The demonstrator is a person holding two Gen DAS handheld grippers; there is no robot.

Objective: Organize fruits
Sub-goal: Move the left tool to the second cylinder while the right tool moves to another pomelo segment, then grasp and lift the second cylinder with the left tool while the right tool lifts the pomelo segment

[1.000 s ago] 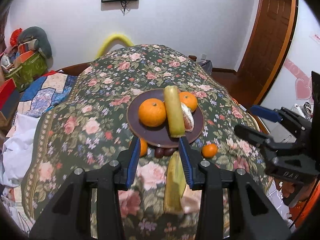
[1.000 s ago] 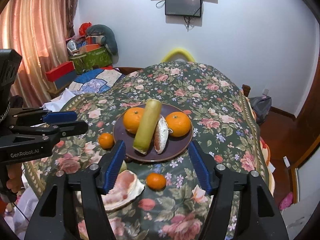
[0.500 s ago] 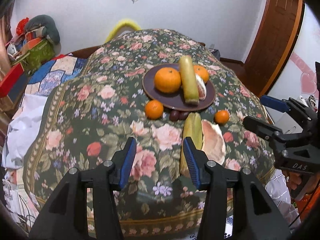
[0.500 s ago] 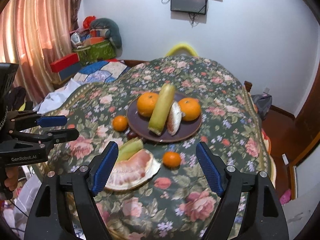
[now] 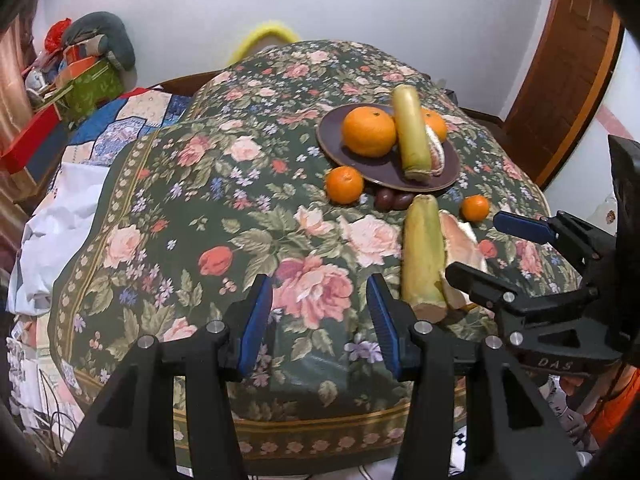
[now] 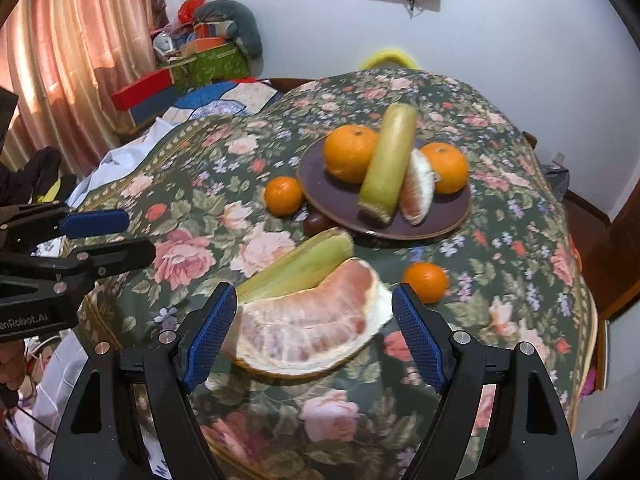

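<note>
Black left claw [image 6: 114, 236] reads "enRobot.AI"; right claw [image 5: 496, 246] "DAS".

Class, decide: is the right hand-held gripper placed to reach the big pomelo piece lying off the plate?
Probably yes: the right hand-held gripper is open, with the pomelo piece just ahead between its fingers and nothing blocking.

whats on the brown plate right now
On the plate lie two big oranges, a yellow-green stalk and a peeled pomelo wedge leaning against it. What lies beneath the stalk and wedge is hidden.
</note>
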